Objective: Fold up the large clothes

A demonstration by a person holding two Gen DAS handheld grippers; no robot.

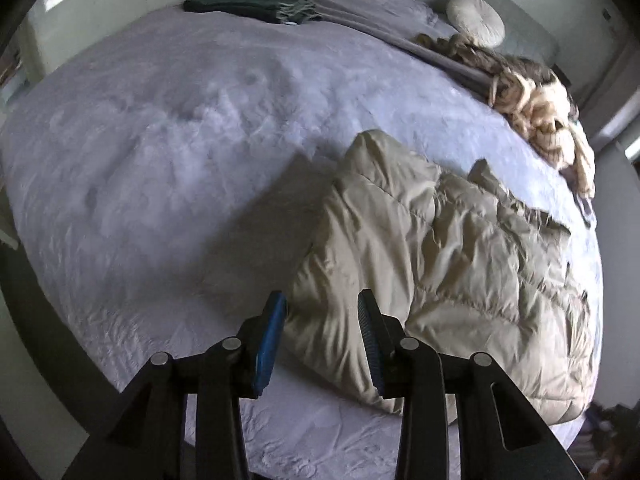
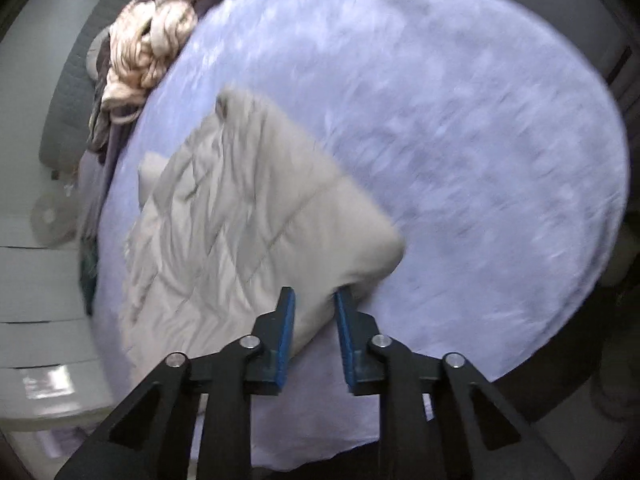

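Note:
A beige quilted puffer jacket lies folded into a bulky block on the lavender bedspread, near the bed's right side in the left wrist view. My left gripper hovers over the jacket's near left edge, its blue pads apart and nothing pinched between them. In the right wrist view the same jacket stretches away to the upper left. My right gripper hangs above its near corner, jaws narrowly apart; the fabric shows in the gap below, and the pads do not press on it.
A tangled pile of cream and dark clothes sits at the bed's far right edge, also seen as the pile. A folded dark green blanket and a round cushion lie near the headboard. Pale furniture stands beside the bed.

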